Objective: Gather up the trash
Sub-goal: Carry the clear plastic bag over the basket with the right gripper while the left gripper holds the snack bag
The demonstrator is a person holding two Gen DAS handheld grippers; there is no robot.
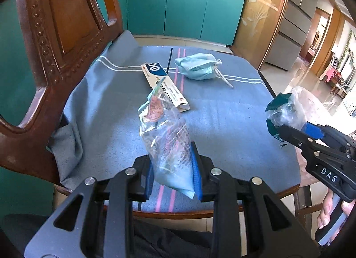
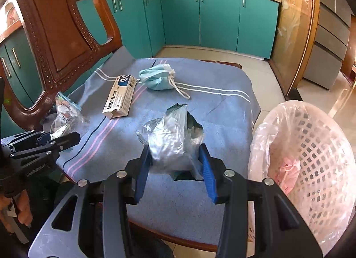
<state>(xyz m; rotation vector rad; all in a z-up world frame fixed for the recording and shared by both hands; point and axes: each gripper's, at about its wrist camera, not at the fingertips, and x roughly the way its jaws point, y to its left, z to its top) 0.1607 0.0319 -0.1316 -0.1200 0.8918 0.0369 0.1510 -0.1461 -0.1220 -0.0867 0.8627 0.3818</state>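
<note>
My left gripper (image 1: 172, 164) is shut on a clear printed snack wrapper (image 1: 164, 138) and holds it above the blue cloth (image 1: 222, 129) on the chair seat. My right gripper (image 2: 175, 164) is shut on a crumpled silver-and-green foil bag (image 2: 173, 138), also above the seat. Each gripper shows in the other view, the right gripper (image 1: 280, 129) at right and the left gripper (image 2: 66, 135) at left. A white medicine box (image 2: 121, 98) and a bundled blue face mask (image 2: 158, 78) lie on the cloth farther back.
A white mesh waste basket (image 2: 316, 158) lined with a clear bag stands right of the chair and holds some pink trash. The carved wooden chair back (image 1: 55, 35) rises at left. Teal kitchen cabinets (image 2: 200, 18) stand behind.
</note>
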